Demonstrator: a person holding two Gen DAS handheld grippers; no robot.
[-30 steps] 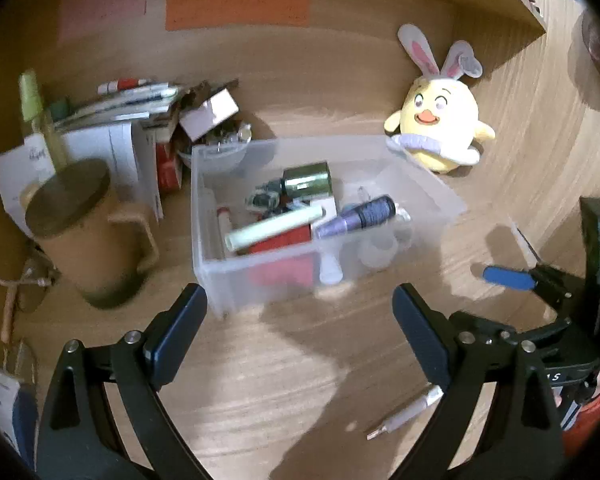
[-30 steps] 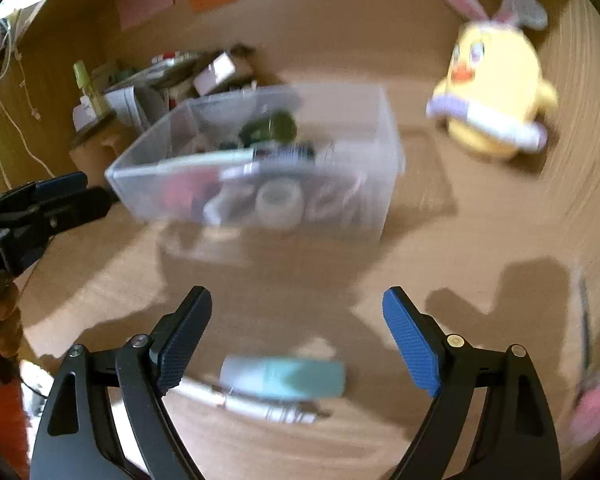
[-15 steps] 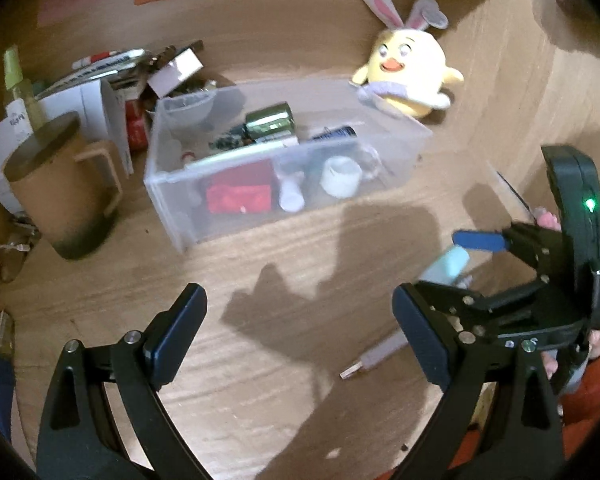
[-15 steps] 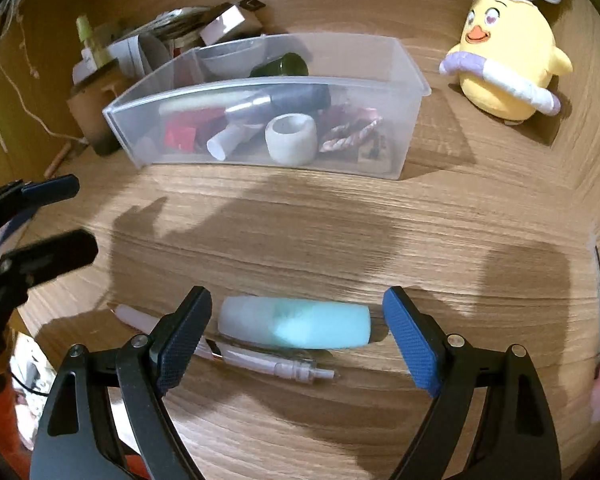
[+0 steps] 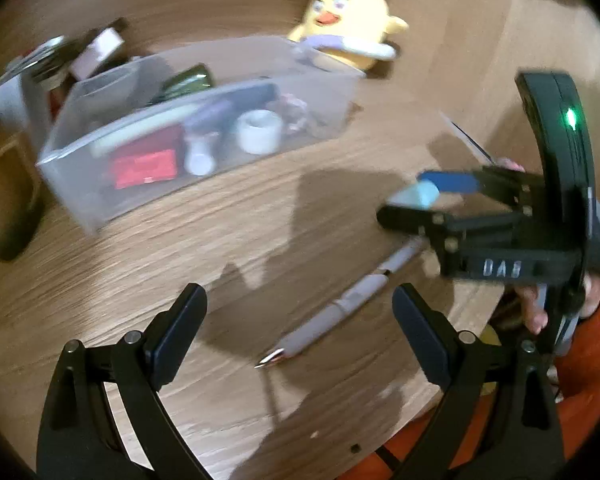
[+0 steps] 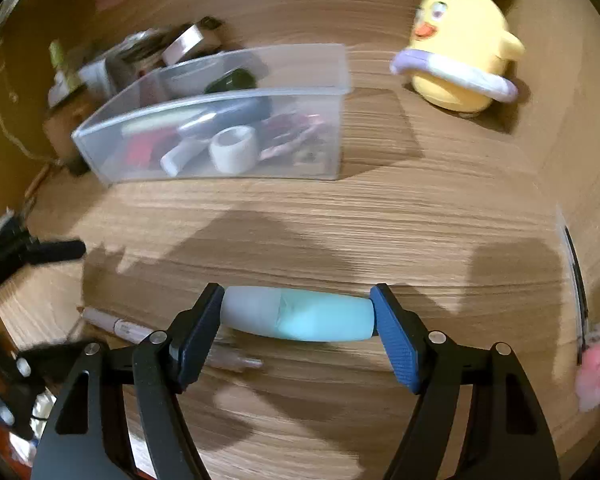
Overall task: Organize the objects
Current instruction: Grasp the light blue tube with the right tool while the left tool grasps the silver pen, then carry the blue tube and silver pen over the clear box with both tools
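With the jaws just closed in, the teal bottle (image 6: 300, 318) is clamped end to end in the right gripper (image 6: 298, 320) on the desk (image 6: 380, 220), near the clear bin (image 6: 220, 120); lift is judged next. Left gripper (image 5: 300, 320) is held spread, empty, over the pen (image 5: 340, 308).

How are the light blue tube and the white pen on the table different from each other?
The light blue tube is thick and rounded; the white pen is thin and long. The tube sits lengthwise between the pads of the right gripper, whose jaws have just been closing on it; the pen lies free, ahead of the open left gripper. Both lie flat on the wooden table, outside the clear bin.
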